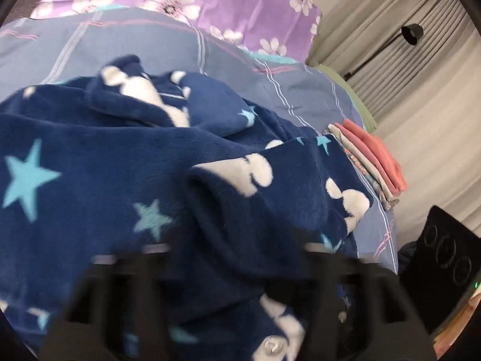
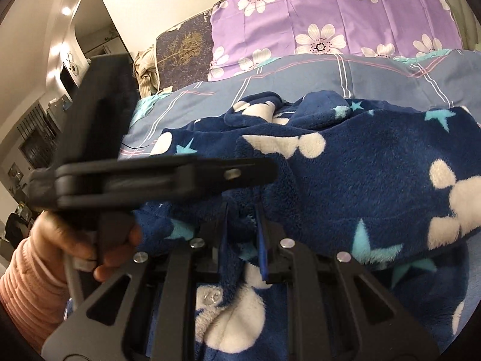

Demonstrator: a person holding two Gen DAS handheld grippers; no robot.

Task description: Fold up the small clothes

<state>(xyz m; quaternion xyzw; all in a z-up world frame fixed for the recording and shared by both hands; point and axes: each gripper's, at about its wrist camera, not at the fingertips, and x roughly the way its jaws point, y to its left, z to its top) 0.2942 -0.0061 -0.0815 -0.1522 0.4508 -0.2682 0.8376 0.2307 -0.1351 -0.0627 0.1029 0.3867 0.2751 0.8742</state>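
A: Navy fleece garment (image 2: 360,165) with pale stars and white blobs, heaped mid-bed on a blue-grey checked bedcover (image 2: 300,75). Not yet flat, not yet folded: thick ridges, one flap turned over on itself.

B: And the grips?

A: Right gripper (image 2: 243,228) low at the near hem, fingers drawn narrow, a bunch of fleece pinched between them. Left gripper (image 2: 264,169) reaching in sideways, held by a hand (image 2: 78,249) in a pink ribbed sleeve. Jaws nearly together, tips right at a rolled fleece edge. Cannot tell whether pinching cloth or merely touching it; too blurred in its own view.

B: Risks from here?

A: Probably three. First, a pull with only one side truly held: likely drags the whole heap askew instead of spreading it. Second, plush pile, slippery and thick: could slide out of narrow fingers under tension, or come up as two layers caught together, hiding the real edge. Third, a wide sweep toward the bed's far side: might knock the stack of folded clothes (image 1: 375,162) sitting near that edge of the bedcover.

B: Anything else around?

A: Purple flowered pillow (image 2: 330,9) behind, well apart from the garment. No obvious snag there
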